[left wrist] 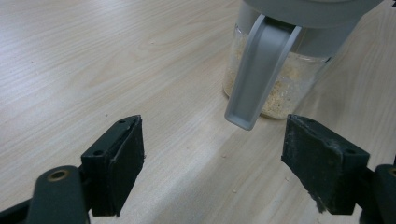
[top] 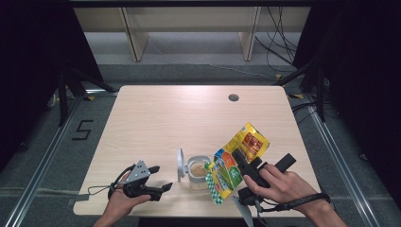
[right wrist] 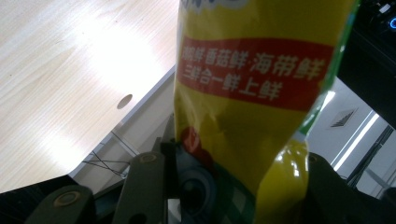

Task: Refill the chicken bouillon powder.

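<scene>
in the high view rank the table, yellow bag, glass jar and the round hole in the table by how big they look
1. table
2. yellow bag, tilted over the jar
3. glass jar, lid flipped open
4. round hole, clearly smallest

The bag sits raised toward the camera, but still clearly outsizes the jar.

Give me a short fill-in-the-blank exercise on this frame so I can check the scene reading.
1. The right gripper is shut on a yellow ____ tilted over the jar.
2. The jar's hinged lid stands ____.
3. The left gripper has nothing between its jaws, which are ____.
4. The jar stands on a ____ table.

Missing words: bag; open; open; wooden
</scene>
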### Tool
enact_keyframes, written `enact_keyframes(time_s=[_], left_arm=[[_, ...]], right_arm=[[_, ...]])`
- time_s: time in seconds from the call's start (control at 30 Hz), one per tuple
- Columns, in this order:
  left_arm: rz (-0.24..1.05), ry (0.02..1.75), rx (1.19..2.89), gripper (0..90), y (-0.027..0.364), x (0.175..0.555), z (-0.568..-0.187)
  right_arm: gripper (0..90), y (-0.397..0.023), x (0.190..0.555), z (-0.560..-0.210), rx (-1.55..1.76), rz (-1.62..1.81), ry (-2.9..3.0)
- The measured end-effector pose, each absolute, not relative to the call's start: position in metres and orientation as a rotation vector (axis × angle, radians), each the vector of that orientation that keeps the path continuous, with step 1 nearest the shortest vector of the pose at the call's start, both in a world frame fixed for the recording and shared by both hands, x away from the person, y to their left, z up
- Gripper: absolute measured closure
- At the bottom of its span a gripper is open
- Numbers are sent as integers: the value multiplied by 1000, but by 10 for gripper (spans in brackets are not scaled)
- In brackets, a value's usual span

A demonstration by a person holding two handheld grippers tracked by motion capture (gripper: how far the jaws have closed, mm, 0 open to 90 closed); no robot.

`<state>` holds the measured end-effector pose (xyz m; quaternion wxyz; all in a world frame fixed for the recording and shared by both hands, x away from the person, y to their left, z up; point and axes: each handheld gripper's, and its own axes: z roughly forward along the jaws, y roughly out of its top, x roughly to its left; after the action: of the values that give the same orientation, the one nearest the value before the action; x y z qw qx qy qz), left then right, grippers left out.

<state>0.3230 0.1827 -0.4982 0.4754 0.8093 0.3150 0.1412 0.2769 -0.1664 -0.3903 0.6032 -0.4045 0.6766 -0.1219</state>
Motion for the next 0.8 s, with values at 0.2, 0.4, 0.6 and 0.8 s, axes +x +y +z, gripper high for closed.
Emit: enact_keyframes(time_s=[0.2,0.4,0.6,0.8], left_arm=[[337,781,1969,204,182,322,-498],[331,794,1969,204,182,322,-498],[329,796,1971,204,182,321,-498],[329,790,1959,204,182,322,-499]], right_arm=[[632,-167,277,-390,-935,-284,1566],[632,-167,277,-390,-935,-286,1566],[634,-167,277,-391,-935,-284,1566],[634,-166,277,-391,-934,-286,1555]])
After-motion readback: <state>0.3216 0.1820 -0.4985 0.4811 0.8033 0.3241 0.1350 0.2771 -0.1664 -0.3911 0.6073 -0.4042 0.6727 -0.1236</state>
